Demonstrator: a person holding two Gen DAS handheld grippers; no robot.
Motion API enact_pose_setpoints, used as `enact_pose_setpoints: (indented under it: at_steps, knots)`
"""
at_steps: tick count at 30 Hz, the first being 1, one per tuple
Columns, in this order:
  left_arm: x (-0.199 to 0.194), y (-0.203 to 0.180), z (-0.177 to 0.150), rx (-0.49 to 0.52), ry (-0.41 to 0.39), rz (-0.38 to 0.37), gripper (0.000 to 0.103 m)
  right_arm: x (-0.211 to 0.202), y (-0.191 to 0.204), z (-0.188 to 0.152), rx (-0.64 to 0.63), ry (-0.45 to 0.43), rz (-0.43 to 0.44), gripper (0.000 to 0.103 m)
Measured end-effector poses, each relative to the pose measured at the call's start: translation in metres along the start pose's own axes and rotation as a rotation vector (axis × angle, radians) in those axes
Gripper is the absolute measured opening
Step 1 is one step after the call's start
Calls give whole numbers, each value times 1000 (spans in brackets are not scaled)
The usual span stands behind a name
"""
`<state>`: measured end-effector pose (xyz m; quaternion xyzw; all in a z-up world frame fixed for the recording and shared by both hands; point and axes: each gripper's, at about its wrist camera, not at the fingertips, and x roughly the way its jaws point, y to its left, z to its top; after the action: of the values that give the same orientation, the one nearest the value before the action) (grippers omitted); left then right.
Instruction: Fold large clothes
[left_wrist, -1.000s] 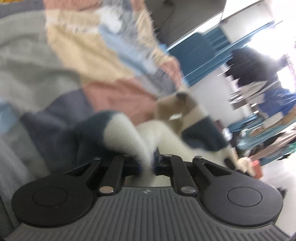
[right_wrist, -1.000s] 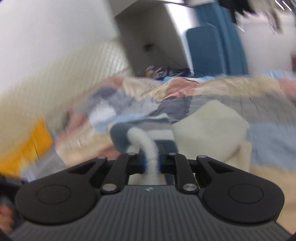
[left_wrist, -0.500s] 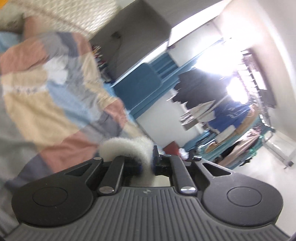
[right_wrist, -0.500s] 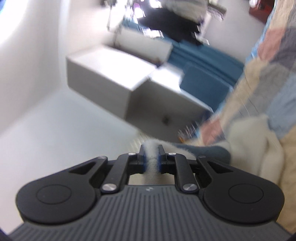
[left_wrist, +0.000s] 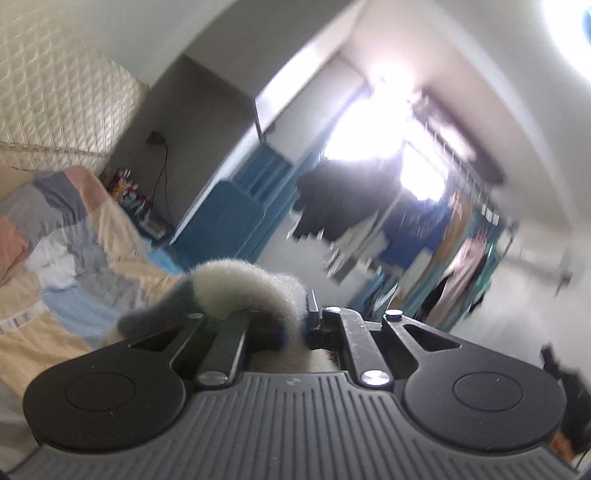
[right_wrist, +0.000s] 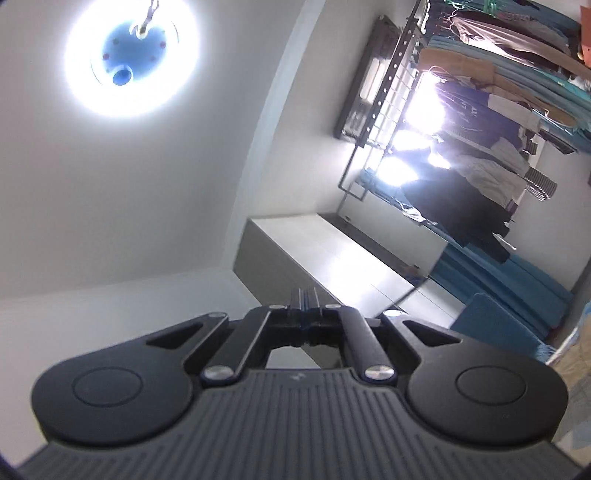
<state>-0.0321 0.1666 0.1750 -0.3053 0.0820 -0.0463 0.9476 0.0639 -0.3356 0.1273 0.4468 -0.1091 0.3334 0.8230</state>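
**Fleece held high by one gripper, the other closed on nothing**

The left gripper (left_wrist: 304, 314) has its jaws clamped on a fold of the fleece garment (left_wrist: 251, 291), a fluffy cream cloth with a dark blue-grey part that hangs off to the left of the fingers. The fold arches up over the left finger and covers it, so that only the tip of the right finger shows beside the cloth. More cream fleece fills the gap behind the jaws, above the gripper's ribbed body.

Below and to the left lies the patchwork bedspread (left_wrist: 74, 266) in pink, grey, pale blue and cream squares, well under the lifted cloth. Behind it stands a quilted cream headboard (left_wrist: 62, 110). Small bottles (left_wrist: 129, 188) crowd a corner past the bed, with a cable running up the grey wall above them. A blue padded seat (left_wrist: 225, 221) sits beyond the bed, and a clothes rail (left_wrist: 450, 236) full of hanging garments stands before a glaring window; this part is blurred, so the single garments are probably not worth telling apart.

The right gripper (right_wrist: 303, 295) has its jaws pressed together with nothing between them. It is aimed upward, at a round ceiling lamp (right_wrist: 129, 59), a white cabinet (right_wrist: 332, 258) and the same clothes rail. No fleece shows in the right wrist view.
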Motion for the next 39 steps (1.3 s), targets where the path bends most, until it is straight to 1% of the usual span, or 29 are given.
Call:
enact_pose_setpoints:
  at_steps: [2, 3, 5, 9, 10, 12, 14, 15, 16, 17, 19, 20, 21, 23, 24, 25, 27, 28, 29, 30, 32, 33, 34, 35, 36, 37, 38, 39]
  knots:
    - [4, 10, -18, 26, 29, 30, 10, -4, 1, -13, -69, 81, -68, 4]
    - [1, 14, -26, 46, 32, 46, 10, -6, -5, -24, -90, 141, -119, 6]
    - [-4, 35, -45, 68, 43, 75, 10, -6, -25, -51, -122, 309, -234, 6]
    - [-21, 74, -64, 64, 57, 127, 10, -11, -70, -127, -251, 657, -470, 7]
    - [-26, 87, -66, 57, 57, 138, 10, -14, -83, -147, -246, 737, -509, 7]
    - [-34, 106, -66, 41, 58, 161, 10, -19, -105, -184, -191, 866, -565, 8]
    - [-42, 123, -65, 25, 64, 173, 10, -20, -122, -219, -145, 974, -603, 22]
    - [-44, 129, -65, 23, 69, 177, 10, -20, -129, -233, -127, 1016, -609, 40]
    - [-47, 132, -63, 24, 71, 183, 10, -19, -136, -245, -112, 1043, -614, 56]
    - [-48, 135, -62, 26, 73, 190, 10, -18, -137, -256, -107, 1058, -623, 58]
    - [-50, 141, -63, 28, 78, 203, 10, -14, -137, -275, -102, 1099, -620, 58]
    - [-49, 140, -62, 28, 80, 209, 10, -19, -126, -285, -92, 1117, -607, 58]
    - [-50, 144, -63, 30, 83, 214, 10, -17, -123, -293, -89, 1140, -596, 58]
    - [-46, 142, -61, 30, 86, 223, 10, -23, -102, -306, -123, 1201, -609, 63]
    - [-46, 145, -62, 29, 88, 227, 10, -27, -97, -312, -142, 1218, -644, 67]
    - [-44, 143, -61, 29, 89, 230, 10, -31, -96, -316, -146, 1220, -683, 77]
    - [-42, 145, -63, 28, 91, 235, 10, -45, -99, -324, -115, 1214, -774, 84]
    - [-39, 143, -62, 26, 91, 236, 10, -51, -103, -328, -68, 1218, -805, 84]
    - [-38, 144, -63, 22, 88, 236, 10, -56, -108, -333, 3, 1227, -810, 84]
    - [-37, 145, -63, 19, 86, 235, 10, -64, -111, -337, 83, 1238, -792, 84]
    - [-34, 148, -64, 11, 82, 245, 10, -68, -118, -352, 227, 1247, -721, 83]
    - [-33, 150, -63, 3, 82, 247, 10, -69, -119, -360, 271, 1253, -693, 84]
    - [-33, 152, -63, -1, 82, 249, 10, -69, -120, -368, 300, 1259, -661, 82]
    - [-32, 152, -63, 0, 80, 253, 10, -69, -121, -373, 322, 1255, -643, 75]
    - [-32, 154, -62, 1, 79, 259, 10, -69, -120, -375, 331, 1237, -644, 51]
    - [-32, 154, -61, -3, 77, 265, 10, -68, -120, -372, 331, 1213, -644, 23]
    - [-33, 156, -60, -12, 78, 267, 10, -67, -119, -366, 336, 1173, -631, 18]
    - [-34, 157, -59, -23, 75, 269, 10, -66, -118, -355, 348, 1117, -607, 16]
